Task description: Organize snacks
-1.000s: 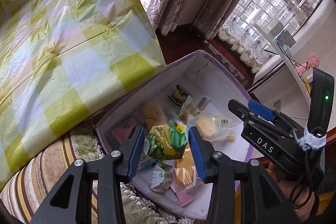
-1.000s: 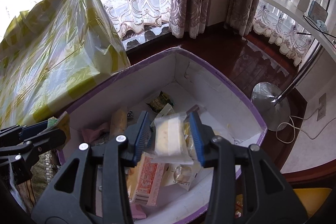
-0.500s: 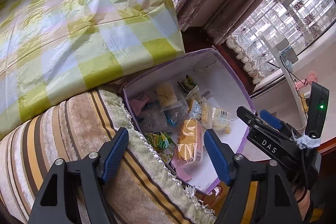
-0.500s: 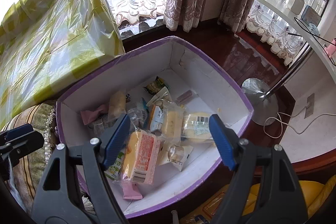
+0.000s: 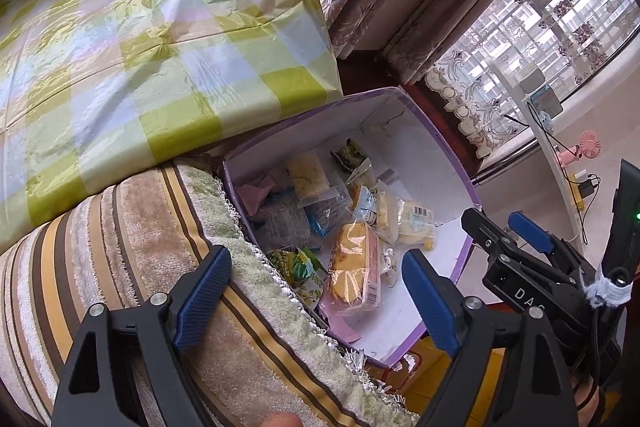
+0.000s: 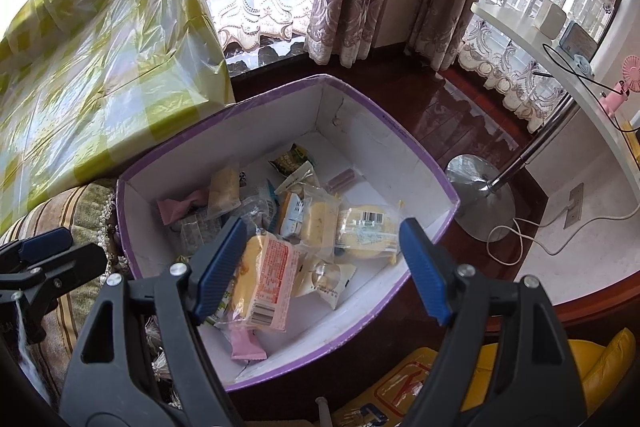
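home living room | lace curtains [image 6: 260, 11] | striped sofa cover [image 5: 132, 227]

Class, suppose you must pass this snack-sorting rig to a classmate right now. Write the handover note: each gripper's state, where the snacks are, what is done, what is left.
Left gripper: open, empty, over the striped cushion beside the box.
Right gripper: open, empty, above the near end of the box.
Purple-rimmed box: holds all the snacks in view, in a loose heap, among them the green packet, the cake with the red label, the barcoded cake and the pink wrapper.
Done: both grippers have let go of their packets, which now lie in the box.
Left: no loose snacks in view; check the surroundings, then tidy the heap if needed.
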`<act>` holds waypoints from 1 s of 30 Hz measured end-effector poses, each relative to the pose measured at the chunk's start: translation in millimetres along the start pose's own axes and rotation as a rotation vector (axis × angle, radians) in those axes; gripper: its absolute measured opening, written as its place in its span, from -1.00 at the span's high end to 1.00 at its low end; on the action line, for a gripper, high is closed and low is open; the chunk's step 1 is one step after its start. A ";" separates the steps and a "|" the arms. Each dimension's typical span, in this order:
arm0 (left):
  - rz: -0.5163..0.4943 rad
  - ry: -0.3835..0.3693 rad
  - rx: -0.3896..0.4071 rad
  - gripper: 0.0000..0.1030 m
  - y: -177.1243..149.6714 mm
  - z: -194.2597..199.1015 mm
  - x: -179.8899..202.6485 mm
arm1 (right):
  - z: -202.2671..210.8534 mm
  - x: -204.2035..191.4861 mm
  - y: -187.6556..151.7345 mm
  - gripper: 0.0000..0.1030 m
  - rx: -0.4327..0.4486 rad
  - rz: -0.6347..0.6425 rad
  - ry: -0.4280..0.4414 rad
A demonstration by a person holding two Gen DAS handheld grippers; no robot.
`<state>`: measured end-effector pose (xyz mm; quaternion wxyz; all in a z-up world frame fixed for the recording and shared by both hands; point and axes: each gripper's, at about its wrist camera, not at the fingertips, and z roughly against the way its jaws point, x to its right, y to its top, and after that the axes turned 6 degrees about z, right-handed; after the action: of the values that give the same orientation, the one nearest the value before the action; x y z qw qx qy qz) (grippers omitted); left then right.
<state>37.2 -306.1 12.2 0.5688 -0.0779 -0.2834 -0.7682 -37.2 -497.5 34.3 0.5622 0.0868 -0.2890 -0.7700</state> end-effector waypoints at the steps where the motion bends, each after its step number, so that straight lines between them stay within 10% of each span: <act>1: -0.002 0.004 -0.001 -0.71 0.0 -1.1 0.4 | -0.2 0.0 0.2 -0.57 0.000 0.001 0.000; 30: -0.012 0.018 -0.012 -0.82 2.0 -7.7 3.9 | -5.7 5.1 0.0 -0.60 -0.015 -0.018 0.010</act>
<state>39.3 -313.8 8.2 0.5661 -0.0727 -0.2744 -0.7739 -36.4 -504.1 30.6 0.5572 0.0892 -0.2798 -0.7767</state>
